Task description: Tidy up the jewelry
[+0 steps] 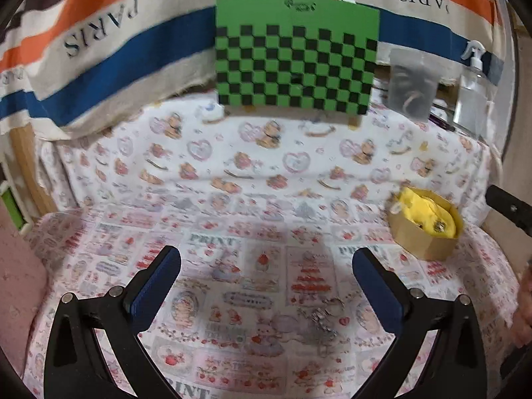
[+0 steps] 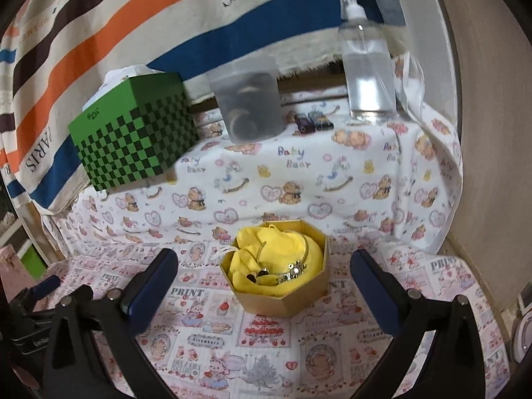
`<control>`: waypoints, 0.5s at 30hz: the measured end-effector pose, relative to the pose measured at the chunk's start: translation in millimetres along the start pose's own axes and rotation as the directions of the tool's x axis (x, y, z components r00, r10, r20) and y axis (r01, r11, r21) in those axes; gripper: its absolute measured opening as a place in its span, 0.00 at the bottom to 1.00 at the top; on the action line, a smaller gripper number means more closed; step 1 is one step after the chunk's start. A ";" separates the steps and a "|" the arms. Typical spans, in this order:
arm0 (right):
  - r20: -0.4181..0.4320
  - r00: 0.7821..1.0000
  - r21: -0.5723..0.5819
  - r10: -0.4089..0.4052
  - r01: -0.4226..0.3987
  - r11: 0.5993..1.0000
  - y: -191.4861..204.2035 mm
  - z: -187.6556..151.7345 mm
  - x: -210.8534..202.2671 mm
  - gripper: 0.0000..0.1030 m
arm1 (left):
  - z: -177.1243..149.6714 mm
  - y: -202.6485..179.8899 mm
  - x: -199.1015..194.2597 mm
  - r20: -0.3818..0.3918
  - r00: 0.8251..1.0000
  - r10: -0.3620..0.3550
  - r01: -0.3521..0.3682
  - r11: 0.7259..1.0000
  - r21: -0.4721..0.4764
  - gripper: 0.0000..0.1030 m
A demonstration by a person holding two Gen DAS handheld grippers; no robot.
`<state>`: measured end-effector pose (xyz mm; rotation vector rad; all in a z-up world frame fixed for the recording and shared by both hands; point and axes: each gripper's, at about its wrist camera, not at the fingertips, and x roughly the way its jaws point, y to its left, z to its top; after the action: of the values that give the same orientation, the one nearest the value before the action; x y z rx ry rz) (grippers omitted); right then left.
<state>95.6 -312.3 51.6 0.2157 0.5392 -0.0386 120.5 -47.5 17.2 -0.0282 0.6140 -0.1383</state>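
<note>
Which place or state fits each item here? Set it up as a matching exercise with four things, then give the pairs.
Things:
1. silver chain
2. gold box
3. green checkered box
4. spray bottle

Places or states:
A. back right, holds clear liquid
B. lined with yellow cloth, jewelry inside
C. loose on the printed tablecloth, between the open left gripper's fingers
D. back left, against the striped fabric

Pairs: 1-C, 2-B, 3-D, 4-A

A matt brown cardboard hexagonal box (image 2: 282, 296) holds soft yellow cloth (image 2: 282, 256) and shiny metal jewelry (image 2: 292, 271); the printed tablecloth (image 2: 299, 179) looks matt woven cotton.
</note>
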 end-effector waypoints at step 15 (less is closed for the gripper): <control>-0.068 0.997 -0.009 -0.031 0.030 0.999 2.1 -7.2 14.3 1.00 | -18.8 -19.4 35.2 -0.303 0.944 -0.128 0.149 0.988 0.049 0.60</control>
<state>104.4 -308.4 38.7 0.2010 0.6102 -0.0591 135.8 -71.2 -17.1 0.0195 0.9105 -0.3051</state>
